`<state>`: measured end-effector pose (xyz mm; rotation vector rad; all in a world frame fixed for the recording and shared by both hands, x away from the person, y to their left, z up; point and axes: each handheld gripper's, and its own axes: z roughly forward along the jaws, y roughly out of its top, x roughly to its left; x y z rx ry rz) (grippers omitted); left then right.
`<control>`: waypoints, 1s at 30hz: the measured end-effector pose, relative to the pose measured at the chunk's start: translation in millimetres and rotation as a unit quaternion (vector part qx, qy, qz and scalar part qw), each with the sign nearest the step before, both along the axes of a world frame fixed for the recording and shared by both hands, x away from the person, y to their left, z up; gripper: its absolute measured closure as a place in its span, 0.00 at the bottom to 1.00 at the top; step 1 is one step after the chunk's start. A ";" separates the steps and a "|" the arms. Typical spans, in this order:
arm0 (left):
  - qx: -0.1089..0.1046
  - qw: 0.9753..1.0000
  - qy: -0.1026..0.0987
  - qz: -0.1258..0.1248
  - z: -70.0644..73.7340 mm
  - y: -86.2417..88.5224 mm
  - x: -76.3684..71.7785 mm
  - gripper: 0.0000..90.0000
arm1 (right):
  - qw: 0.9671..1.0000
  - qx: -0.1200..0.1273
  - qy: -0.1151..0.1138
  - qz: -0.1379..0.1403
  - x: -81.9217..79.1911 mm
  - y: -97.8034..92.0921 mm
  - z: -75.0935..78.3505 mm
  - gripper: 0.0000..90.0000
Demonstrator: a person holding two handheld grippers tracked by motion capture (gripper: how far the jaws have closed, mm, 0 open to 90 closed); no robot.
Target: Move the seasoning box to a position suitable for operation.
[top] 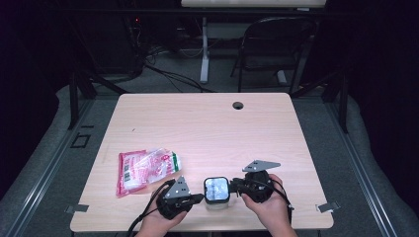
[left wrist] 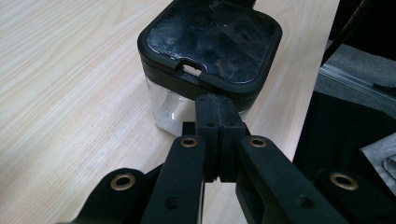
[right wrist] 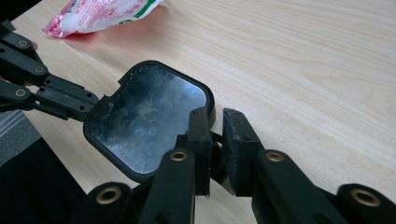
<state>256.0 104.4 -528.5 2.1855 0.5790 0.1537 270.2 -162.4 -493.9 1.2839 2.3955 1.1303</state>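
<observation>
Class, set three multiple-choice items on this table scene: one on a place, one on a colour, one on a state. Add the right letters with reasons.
1. Where does the plastic bag lie, seen from the high view?
A. Left of the container
B. Right of the container
C. On top of the container

2. What colour is the container's lid?
A. White
B. Black
C. Red

3. How do the left gripper jaws stand?
A. Wide open
B. Closed together
C. Clamped on the bag

Answers:
1 A, the bag rests on the table left of the container.
2 B, the lid's rim is black in both gripper views.
3 B, the left gripper view shows the jaws pressed together just before the container.
</observation>
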 end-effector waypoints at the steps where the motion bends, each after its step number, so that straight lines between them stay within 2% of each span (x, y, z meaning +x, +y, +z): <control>1: -0.001 1.000 0.000 0.000 0.2 0.2 0.0 1.00 | 1.000 0.000 0.000 0.000 -0.1 0.0 0.0 0.91; 9: -0.007 1.000 -0.003 0.000 4.5 -0.6 0.3 1.00 | 1.000 -0.006 0.002 0.000 -1.0 -0.9 0.6 0.92; 19: -0.004 1.000 -0.008 -0.003 10.7 -4.0 2.0 1.00 | 1.000 0.000 0.004 -0.005 -0.3 -1.1 0.1 0.90; 23: -0.002 1.000 -0.008 -0.002 12.9 -3.2 2.4 1.00 | 1.000 -0.011 0.004 -0.001 -1.5 -0.3 1.7 0.86; 27: -0.003 1.000 -0.010 0.000 14.0 -3.4 2.7 1.00 | 1.000 -0.015 -0.002 0.016 -6.8 -0.1 3.5 0.81; 30: -0.003 1.000 -0.011 -0.002 16.3 -4.5 2.8 1.00 | 1.000 -0.005 -0.007 0.022 -13.0 1.7 5.1 0.77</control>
